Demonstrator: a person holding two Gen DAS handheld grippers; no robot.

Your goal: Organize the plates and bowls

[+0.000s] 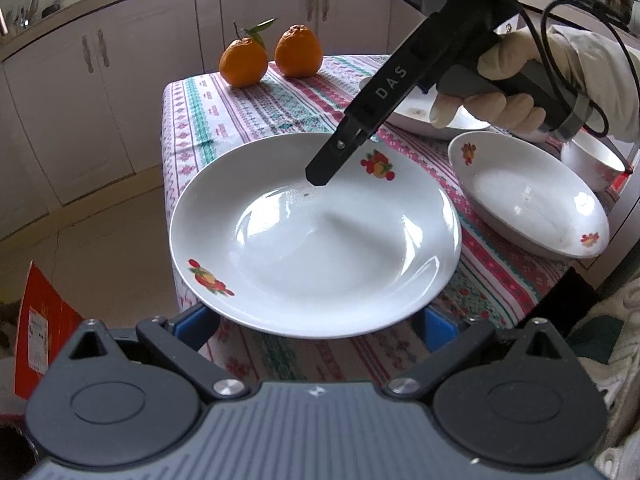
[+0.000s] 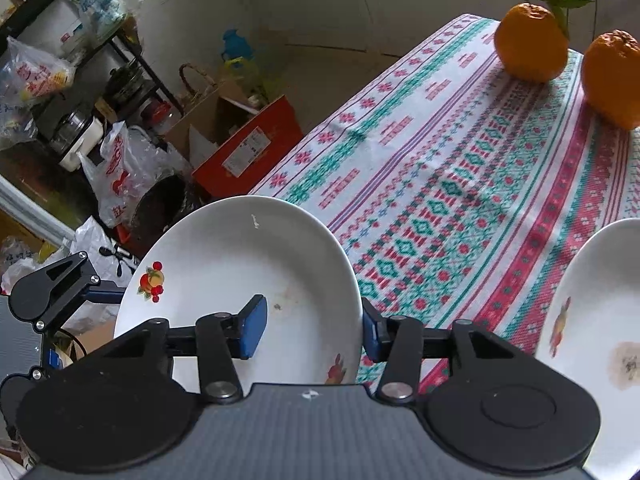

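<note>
A white plate with fruit prints [image 1: 316, 236] lies at the table's left edge, also in the right wrist view [image 2: 240, 272]. My left gripper [image 1: 316, 330] is open, its blue pads on either side of the plate's near rim. My right gripper [image 2: 314, 332] is open and straddles the plate's far rim, one blue pad [image 2: 252, 328] inside the plate and one outside; in the left wrist view its fingers [image 1: 324, 168] reach down over the plate. A second white dish [image 1: 528, 204] lies to the right. A white bowl [image 1: 592, 164] stands behind it.
Two oranges [image 1: 272, 56] sit at the table's far corner on the patterned cloth [image 2: 460, 184]. Another white plate [image 1: 416, 116] lies behind my right hand, also at the right edge of the right wrist view [image 2: 592, 320]. A red box [image 2: 248, 148] and bags stand on the floor.
</note>
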